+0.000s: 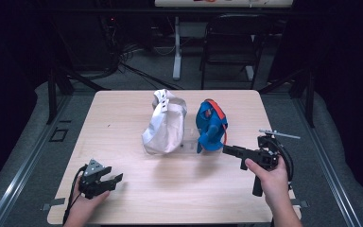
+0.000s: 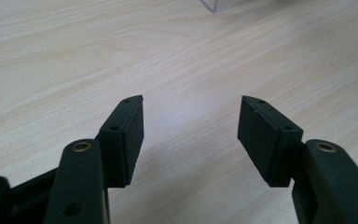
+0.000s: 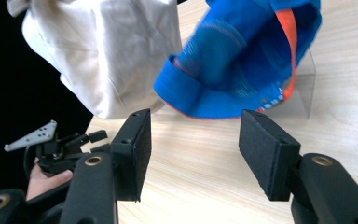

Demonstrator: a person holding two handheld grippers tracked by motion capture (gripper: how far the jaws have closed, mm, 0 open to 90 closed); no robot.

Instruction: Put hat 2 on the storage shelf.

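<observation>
- Black two-jaw right gripper (image 1: 228,150), held in the person's right hand (image 1: 270,174): jaws stand apart with nothing between the pads (image 3: 265,151). Its tip points at the blue cap and sits just beside it, not touching.
- Blue fabric cap with orange trim (image 1: 211,125): directly ahead of the right gripper, resting tilted on a clear plastic stand (image 3: 303,95). In the right gripper view the cap (image 3: 242,60) hangs above and just beyond the parted jaws, its underside facing the camera.
- White fabric cap (image 1: 164,124): beyond the blue cap as seen from the right gripper, side by side with it; whether the two caps touch cannot be told. It is propped upright, with a corner of clear plastic showing at its base.
- Black two-jaw left gripper (image 1: 115,179), held in the person's left hand (image 1: 86,201): jaws stand wide apart and hold nothing. It sits low over the light wooden table (image 1: 123,109), well apart from both caps, with a grey three-cornered plate on top.
- Left gripper view: bare wood grain lies between the pads (image 2: 130,135); a corner of clear plastic (image 2: 219,4) is ahead at the top edge.
</observation>
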